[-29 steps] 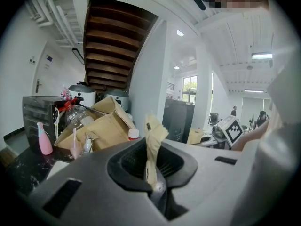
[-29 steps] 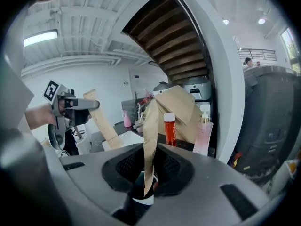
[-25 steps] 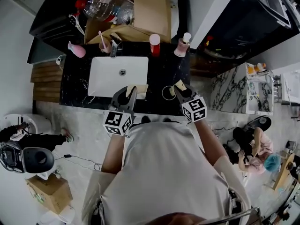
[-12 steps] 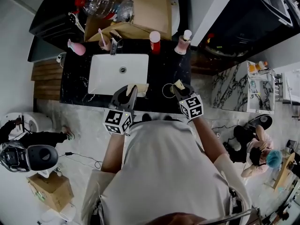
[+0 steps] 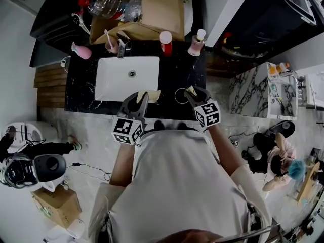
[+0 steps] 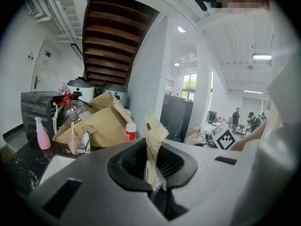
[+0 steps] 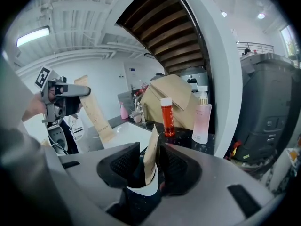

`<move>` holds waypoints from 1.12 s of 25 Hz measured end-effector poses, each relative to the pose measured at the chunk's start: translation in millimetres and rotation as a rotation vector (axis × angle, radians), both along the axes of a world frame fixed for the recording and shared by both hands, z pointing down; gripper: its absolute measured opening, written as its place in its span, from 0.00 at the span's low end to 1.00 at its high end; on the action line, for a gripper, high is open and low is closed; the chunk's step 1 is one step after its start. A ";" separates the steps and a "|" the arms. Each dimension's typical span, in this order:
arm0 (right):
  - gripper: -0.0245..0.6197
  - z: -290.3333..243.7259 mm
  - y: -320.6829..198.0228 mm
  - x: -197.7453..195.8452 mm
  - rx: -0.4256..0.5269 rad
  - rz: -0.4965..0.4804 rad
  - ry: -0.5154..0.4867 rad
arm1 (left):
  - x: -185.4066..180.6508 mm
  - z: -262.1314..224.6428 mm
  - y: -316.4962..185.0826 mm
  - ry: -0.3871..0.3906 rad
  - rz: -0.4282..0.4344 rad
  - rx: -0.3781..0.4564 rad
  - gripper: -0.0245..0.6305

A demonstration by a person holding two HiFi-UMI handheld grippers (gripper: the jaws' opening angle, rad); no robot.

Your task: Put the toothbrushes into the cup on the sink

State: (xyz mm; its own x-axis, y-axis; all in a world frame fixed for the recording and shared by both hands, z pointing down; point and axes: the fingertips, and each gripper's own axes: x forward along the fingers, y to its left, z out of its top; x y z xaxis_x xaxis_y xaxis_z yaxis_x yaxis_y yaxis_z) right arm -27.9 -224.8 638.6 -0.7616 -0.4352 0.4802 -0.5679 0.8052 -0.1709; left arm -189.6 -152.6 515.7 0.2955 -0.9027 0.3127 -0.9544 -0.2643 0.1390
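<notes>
Jaws of the right gripper (image 7: 149, 166) (image 5: 194, 92), having just been opening, are standing spread beside a paper-wrapped toothbrush (image 7: 151, 158), which is leaning in the white-rimmed cup (image 7: 141, 188) (image 5: 176, 98) at the black countertop's (image 5: 179, 72) front edge. The left gripper (image 6: 151, 163) (image 5: 143, 96) is pinching a second wrapped toothbrush (image 6: 153, 142) (image 5: 151, 95) upright over the white basin's (image 5: 119, 80) front edge.

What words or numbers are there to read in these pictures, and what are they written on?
Nothing here can be read clearly.
On the raised paper packet: a short line of dark print, too small to read.
On the red bottle: any label is too blurred to read.
On the marker cube: black-and-white square patterns only, no words.
</notes>
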 end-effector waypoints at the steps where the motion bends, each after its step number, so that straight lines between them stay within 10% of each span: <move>1: 0.27 -2.0 -0.7 1.3 0.002 0.004 -0.006 | 0.8 0.2 -0.4 0.001 0.002 0.000 0.09; 28: 0.12 -89.8 -6.3 52.0 0.104 0.138 -0.136 | 54.3 6.1 -25.1 0.053 0.141 0.015 0.09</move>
State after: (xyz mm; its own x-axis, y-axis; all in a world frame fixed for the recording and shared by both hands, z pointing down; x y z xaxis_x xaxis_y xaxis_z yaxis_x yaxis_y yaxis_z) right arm 24.1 -231.1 548.8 -0.7460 -0.5816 0.3245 -0.6514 0.7386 -0.1738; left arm -135.3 -177.8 521.8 0.4357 -0.8555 0.2797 -0.8990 -0.3979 0.1831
